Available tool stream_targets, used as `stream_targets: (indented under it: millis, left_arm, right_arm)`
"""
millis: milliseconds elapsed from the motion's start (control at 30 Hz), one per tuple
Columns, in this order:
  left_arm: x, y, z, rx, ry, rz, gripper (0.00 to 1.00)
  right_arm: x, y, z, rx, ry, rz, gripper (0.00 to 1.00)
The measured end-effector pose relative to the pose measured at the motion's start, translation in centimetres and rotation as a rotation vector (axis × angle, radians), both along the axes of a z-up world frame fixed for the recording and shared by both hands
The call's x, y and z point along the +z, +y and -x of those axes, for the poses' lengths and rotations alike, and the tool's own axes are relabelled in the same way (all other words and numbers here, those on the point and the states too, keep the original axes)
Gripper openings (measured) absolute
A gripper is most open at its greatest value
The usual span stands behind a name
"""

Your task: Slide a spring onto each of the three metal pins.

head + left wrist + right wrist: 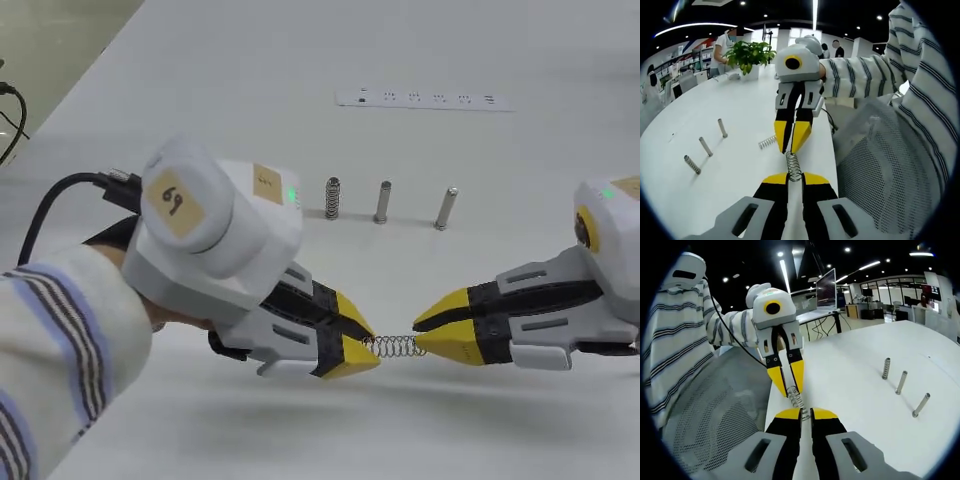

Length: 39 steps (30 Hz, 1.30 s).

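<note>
Spring (395,346): being held near the desk's (300,60) front edge, between both grippers.
Left gripper (365,345): clamping one end.
Right gripper (420,335): clamping the other.
Pins (383,202): standing mid-desk.
Room: ceiling lights (815,7) glowing overhead.

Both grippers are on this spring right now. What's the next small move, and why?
Probably open the left gripper: the small coiled metal spring is pinched at both ends, also by the right gripper, and the middle metal pin and right-hand metal pin stand bare.

The middle pin (383,201) was polished metal. The spring (395,346) was bright metal wire. The table (480,40) was smooth and matt.
</note>
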<state>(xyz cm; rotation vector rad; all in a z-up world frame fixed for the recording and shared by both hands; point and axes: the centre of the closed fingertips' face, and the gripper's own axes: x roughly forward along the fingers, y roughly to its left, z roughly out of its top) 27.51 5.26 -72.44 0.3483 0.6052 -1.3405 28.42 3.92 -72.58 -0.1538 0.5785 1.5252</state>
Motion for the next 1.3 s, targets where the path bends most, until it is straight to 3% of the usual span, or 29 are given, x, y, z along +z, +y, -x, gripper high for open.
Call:
stream_targets:
  millis: [233,400,800,1300]
  left_arm:
    - [-0.2,0.0,-0.1,0.002,0.000,0.011,0.01]
    - [0.3,-0.3,0.0,0.007,0.014,0.052,0.01]
    - [0.5,-0.5,0.0,0.017,0.020,0.067,0.01]
    - [-0.1,-0.6,0.1,0.047,0.039,0.069,0.01]
  right_arm:
    - [-0.2,-0.2,0.6,0.022,0.001,0.012,0.16]
    - [-0.9,-0.4,1.0,0.033,-0.002,0.034,0.15]
    - [-0.8,-0.5,0.8,0.035,0.008,0.030,0.08]
    - [-0.6,-0.8,0.7,-0.008,0.108,0.011,0.07]
